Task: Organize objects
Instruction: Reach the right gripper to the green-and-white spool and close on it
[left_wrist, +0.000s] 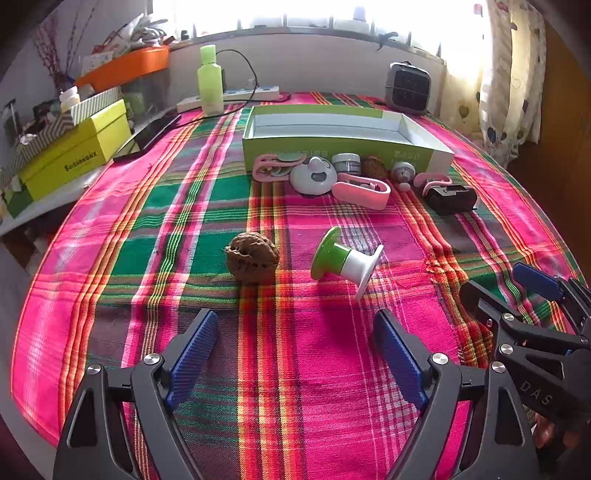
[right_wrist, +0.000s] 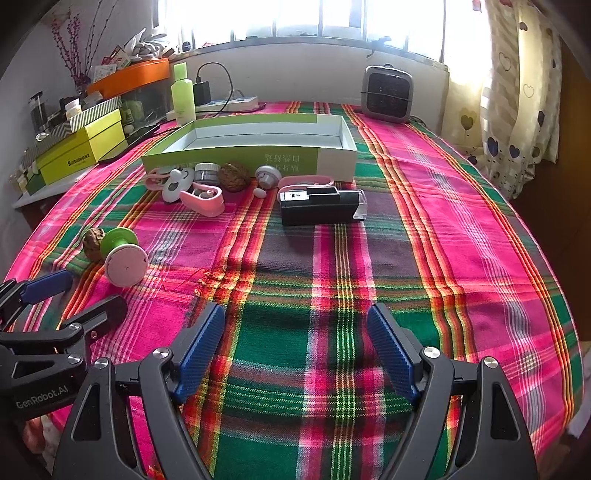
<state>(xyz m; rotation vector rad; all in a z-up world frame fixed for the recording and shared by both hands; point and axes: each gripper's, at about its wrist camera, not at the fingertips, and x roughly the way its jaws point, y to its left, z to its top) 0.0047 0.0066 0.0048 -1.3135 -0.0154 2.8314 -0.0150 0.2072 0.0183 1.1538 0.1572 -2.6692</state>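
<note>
The blue-padded fingers of the left gripper stood wide apart with nothing between them, tilted down over the plaid tablecloth. Ahead of the left finger, apart from it, lay a walnut; just right of that, nearer the right finger but still clear of it, a green and white spool lay on its side. Farther back, a row of small things sat against the front wall of the open green box: pink clips, a white round gadget, a pink holder, a small jar, a second walnut and a black case.

To the right, the right gripper also stood wide open and held nothing, its fingers over bare cloth. In its view the black case lay well ahead, slightly left of centre, with the box behind it, and the spool sat far off to the left, near the tip of the left gripper
</note>
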